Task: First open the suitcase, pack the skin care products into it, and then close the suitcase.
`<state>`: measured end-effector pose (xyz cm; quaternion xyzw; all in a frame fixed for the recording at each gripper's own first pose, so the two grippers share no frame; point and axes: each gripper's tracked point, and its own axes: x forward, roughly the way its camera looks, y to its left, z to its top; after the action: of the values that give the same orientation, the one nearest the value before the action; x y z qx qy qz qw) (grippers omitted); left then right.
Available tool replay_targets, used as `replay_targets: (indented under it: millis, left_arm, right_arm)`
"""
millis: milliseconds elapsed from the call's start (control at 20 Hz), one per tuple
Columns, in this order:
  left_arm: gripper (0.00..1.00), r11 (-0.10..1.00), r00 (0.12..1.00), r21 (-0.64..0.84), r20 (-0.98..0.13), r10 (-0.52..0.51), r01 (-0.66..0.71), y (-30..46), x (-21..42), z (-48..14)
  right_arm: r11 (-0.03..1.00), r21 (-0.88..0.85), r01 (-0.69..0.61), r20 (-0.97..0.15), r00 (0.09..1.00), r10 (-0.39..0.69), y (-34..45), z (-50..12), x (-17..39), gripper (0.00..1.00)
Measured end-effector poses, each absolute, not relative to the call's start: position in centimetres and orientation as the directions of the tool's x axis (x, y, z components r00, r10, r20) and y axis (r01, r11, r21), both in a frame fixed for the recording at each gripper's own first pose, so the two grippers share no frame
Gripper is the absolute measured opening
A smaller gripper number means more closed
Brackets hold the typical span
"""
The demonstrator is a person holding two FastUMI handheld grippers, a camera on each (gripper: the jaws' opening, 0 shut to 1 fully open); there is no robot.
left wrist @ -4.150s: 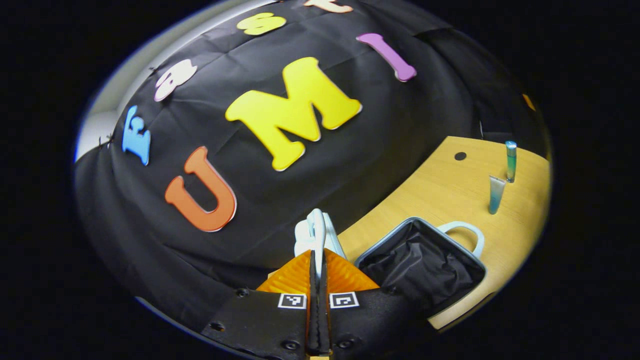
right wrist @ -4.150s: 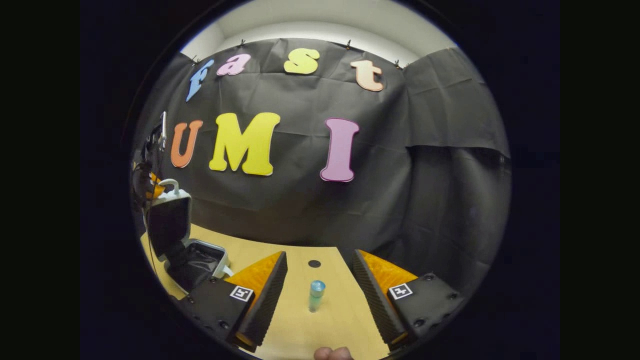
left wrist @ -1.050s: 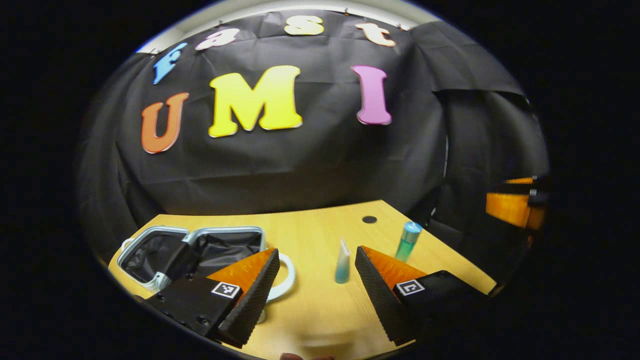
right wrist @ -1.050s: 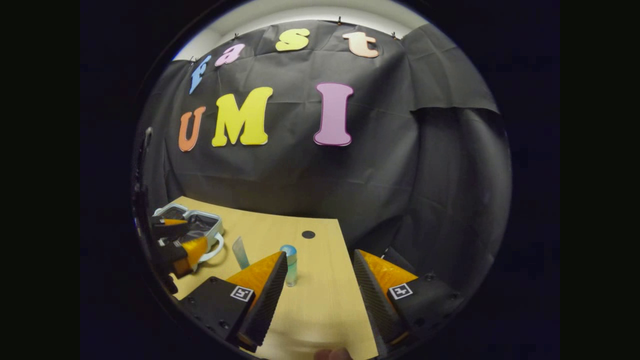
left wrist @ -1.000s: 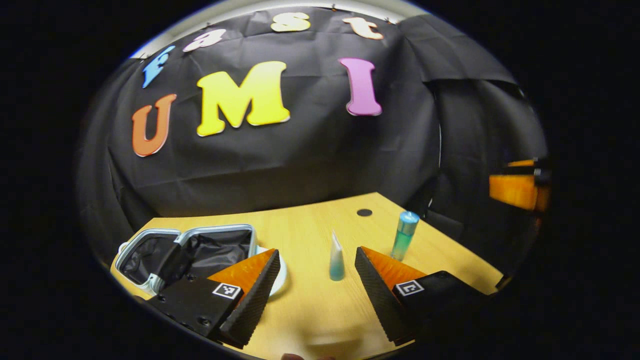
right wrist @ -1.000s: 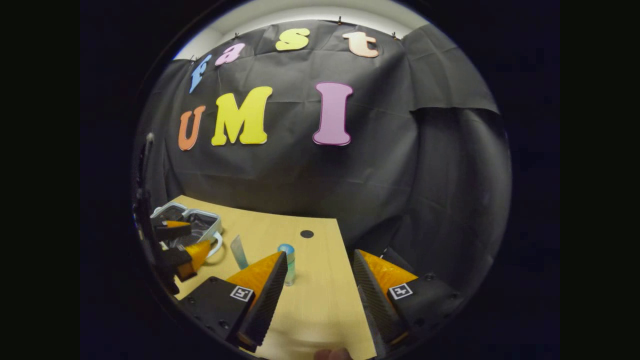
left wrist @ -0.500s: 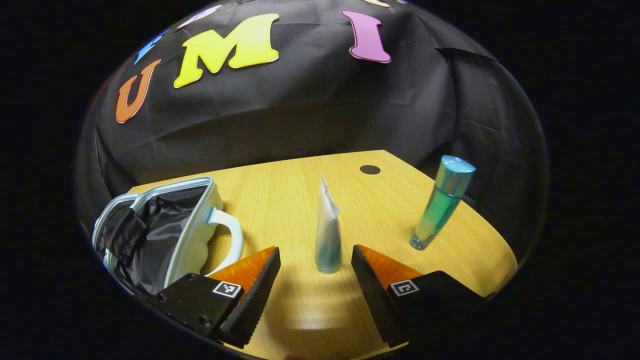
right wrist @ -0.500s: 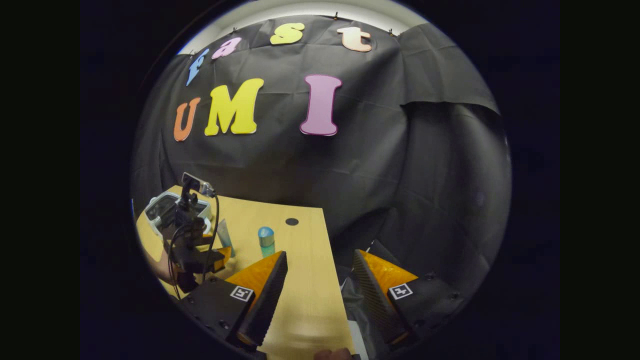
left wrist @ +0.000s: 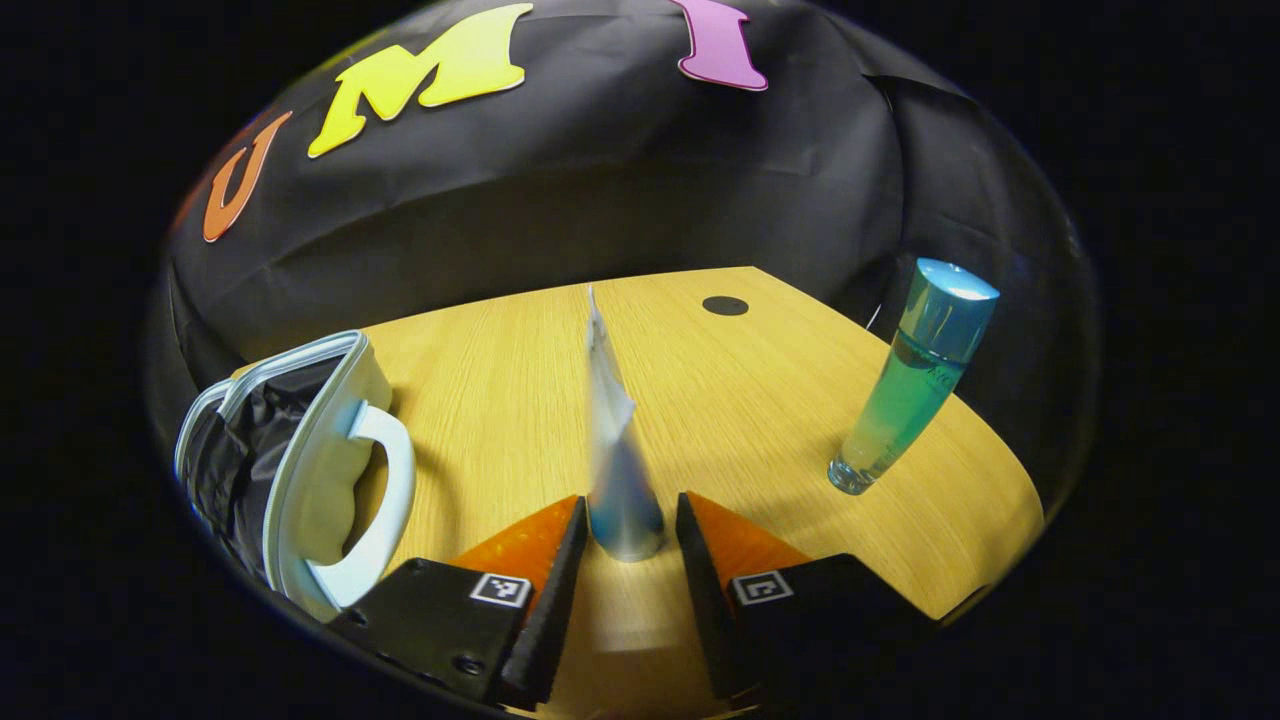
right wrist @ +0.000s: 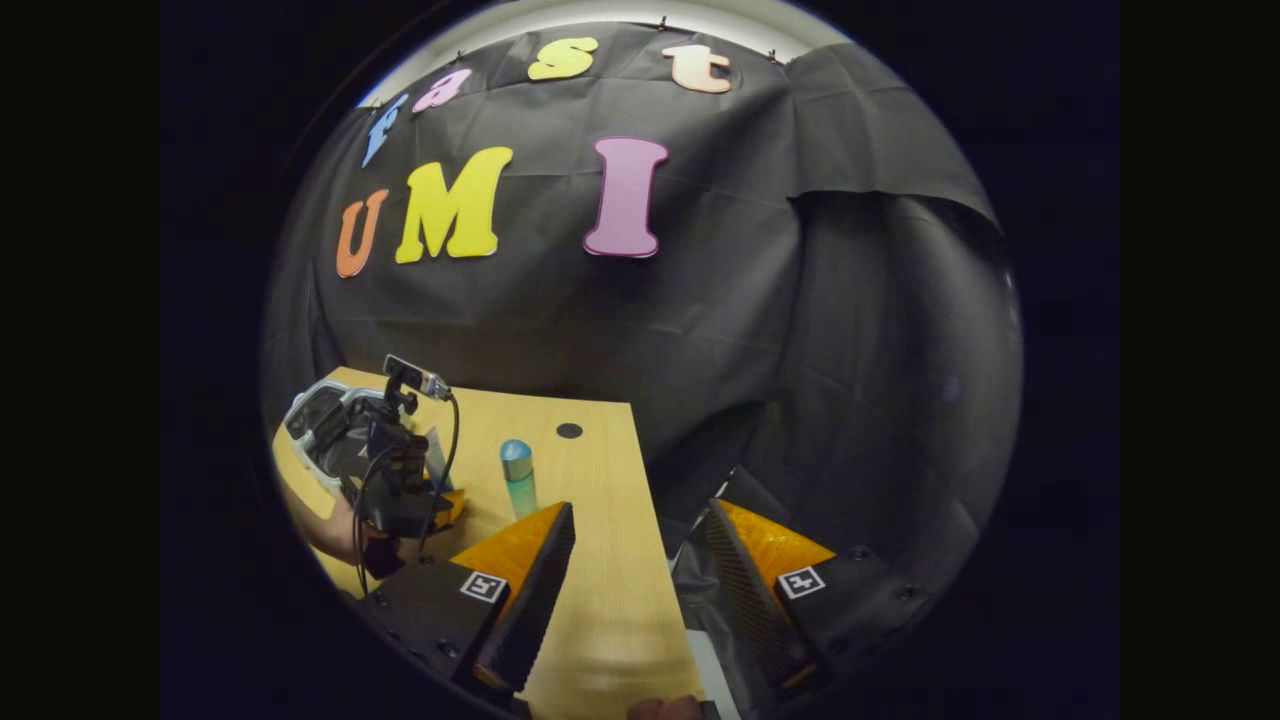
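In the left gripper view, the open suitcase [left wrist: 300, 470] is seen at the far left on the wooden table [left wrist: 760, 390], its dark lining exposed and its handle turned toward the middle. Just right of it, the upright tube [left wrist: 615, 470] is straddled by the left gripper [left wrist: 628, 525]; its long axis is vertical, cap end down on the table. The jaws are parted a little wider than the tube, and whether either pad already touches it cannot be told through the blur. Farther right, well apart, the teal bottle [left wrist: 910, 385] stands upright. The right gripper [right wrist: 640, 560] is held wide open and empty over the table's right edge, farther from both products. Half a second ago the left jaws were spread wider and the tube stood ahead of them.
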<state>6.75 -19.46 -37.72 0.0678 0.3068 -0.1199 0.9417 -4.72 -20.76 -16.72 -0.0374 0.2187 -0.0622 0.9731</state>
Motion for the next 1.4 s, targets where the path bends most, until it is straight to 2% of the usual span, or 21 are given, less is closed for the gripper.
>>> replay_targets:
  millis: [50,100,250,450,700,1000,1100,1250,1400]
  left_arm:
    - [0.57,0.962,0.784,0.047,-0.591,-0.191,0.27,-19.5,6.8,-37.6]
    - [0.44,0.96,0.775,0.044,-0.601,-0.196,0.278,-19.5,6.8,-37.8]
    - [0.41,0.957,0.757,0.029,-0.618,-0.21,0.289,-19.0,6.2,-37.2]
    - [0.38,0.958,0.77,-0.018,-0.59,-0.241,0.286,-17.7,4.4,-32.5]
    - [0.35,0.956,0.763,-0.062,-0.588,-0.267,0.287,-15.1,-0.7,-27.3]
    - [0.35,0.986,0.788,-0.052,-0.594,-0.16,0.16,-9.7,-2.7,-25.4]
    - [0.35,0.989,0.793,-0.044,-0.594,-0.137,0.138,-8.2,-3.0,-25.0]
    - [0.35,0.992,0.797,-0.029,-0.592,-0.115,0.121,-6.3,-2.9,-24.5]
    - [0.35,0.994,0.803,-0.04,-0.587,-0.105,0.101,-4.5,-2.6,-23.6]
  right_arm:
    - [0.99,-0.099,0.102,-0.426,0.894,-0.135,-20.7,-17.0,-4.7,0.79]
    - [0.992,-0.091,0.09,-0.435,0.892,-0.121,-20.4,-17.5,-4.6,0.8]
    - [0.999,-0.046,0.016,-0.475,0.879,-0.036,-18.3,-20.6,-3.8,0.8]
    - [0.996,0.038,-0.08,-0.552,0.829,0.088,-14.5,-27.1,-1.7,0.79]
    - [0.988,0.117,-0.101,-0.587,0.795,0.151,-10.3,-32.2,3.5,0.79]
    - [0.982,0.173,-0.076,-0.605,0.779,0.166,-8.1,-35.0,8.7,0.78]
    - [0.98,0.177,-0.091,-0.603,0.777,0.181,-7.0,-35.3,9.7,0.81]
    - [0.984,0.14,-0.112,-0.618,0.767,0.175,-6.1,-36.2,9.9,0.64]
    - [0.993,0.091,-0.077,-0.619,0.777,0.117,-6.9,-36.6,10.6,0.61]
